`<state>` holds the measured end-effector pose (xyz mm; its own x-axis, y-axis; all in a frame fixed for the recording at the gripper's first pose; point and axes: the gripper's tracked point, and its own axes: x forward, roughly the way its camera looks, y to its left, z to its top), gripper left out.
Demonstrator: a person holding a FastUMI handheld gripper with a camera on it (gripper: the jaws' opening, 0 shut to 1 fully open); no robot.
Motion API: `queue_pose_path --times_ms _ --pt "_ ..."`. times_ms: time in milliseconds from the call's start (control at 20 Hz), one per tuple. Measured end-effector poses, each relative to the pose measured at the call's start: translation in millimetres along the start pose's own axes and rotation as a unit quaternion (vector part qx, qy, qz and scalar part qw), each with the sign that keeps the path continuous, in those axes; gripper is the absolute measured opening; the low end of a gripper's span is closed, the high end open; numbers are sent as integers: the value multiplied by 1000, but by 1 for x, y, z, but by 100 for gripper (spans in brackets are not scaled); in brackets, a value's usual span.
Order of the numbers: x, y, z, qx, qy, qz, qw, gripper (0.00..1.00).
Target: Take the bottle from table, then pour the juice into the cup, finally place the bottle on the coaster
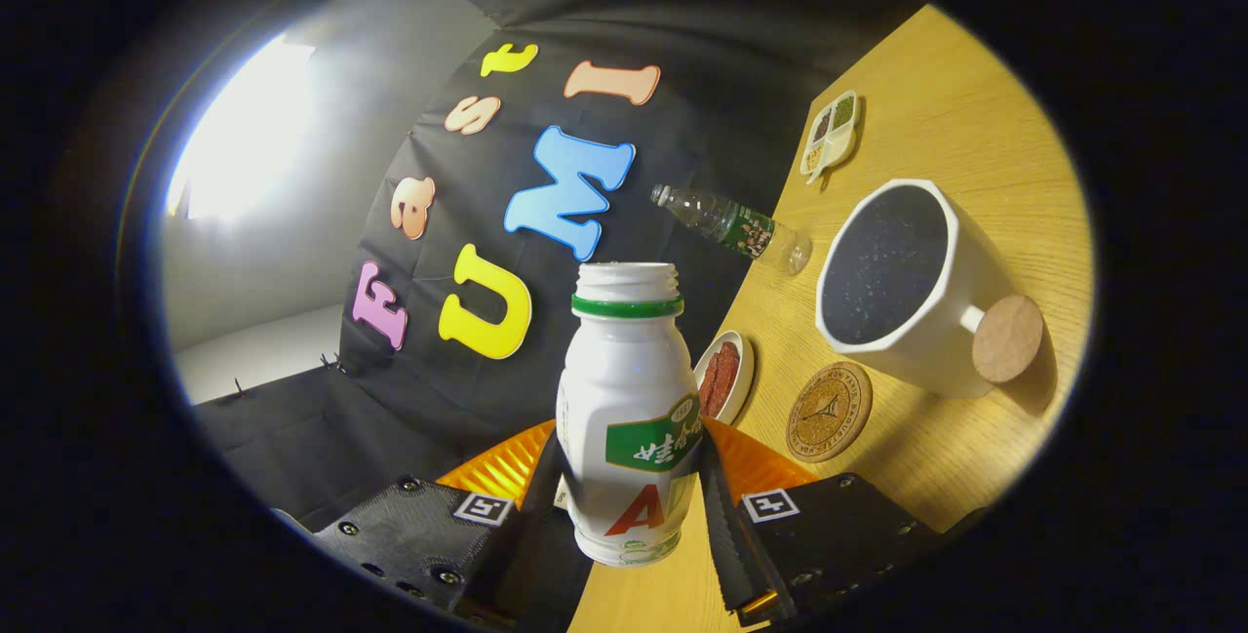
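White bottle (627, 409), cap off, green neck ring, clamped between the gripper (627, 492) fingers, both pressing its lower body. View is rolled: wooden table (936, 106) runs up the side beyond the bottle. Cork coaster (829, 412) just beside the bottle, bare. White cup (912, 287) with cork-ended handle next to the coaster, dark inside. Small dish (726, 376) near the bottle. Clear plastic bottle (731, 226) and divided tray (830, 134) further off.
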<state>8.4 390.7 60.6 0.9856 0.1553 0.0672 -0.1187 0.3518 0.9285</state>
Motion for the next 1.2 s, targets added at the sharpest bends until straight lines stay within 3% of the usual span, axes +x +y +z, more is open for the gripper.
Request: queue_pose_path --times_ms 650,1200 --pt "-6 8 22 143 -23 25 989 70" --pt "-4 10 29 198 -16 36 979 70"
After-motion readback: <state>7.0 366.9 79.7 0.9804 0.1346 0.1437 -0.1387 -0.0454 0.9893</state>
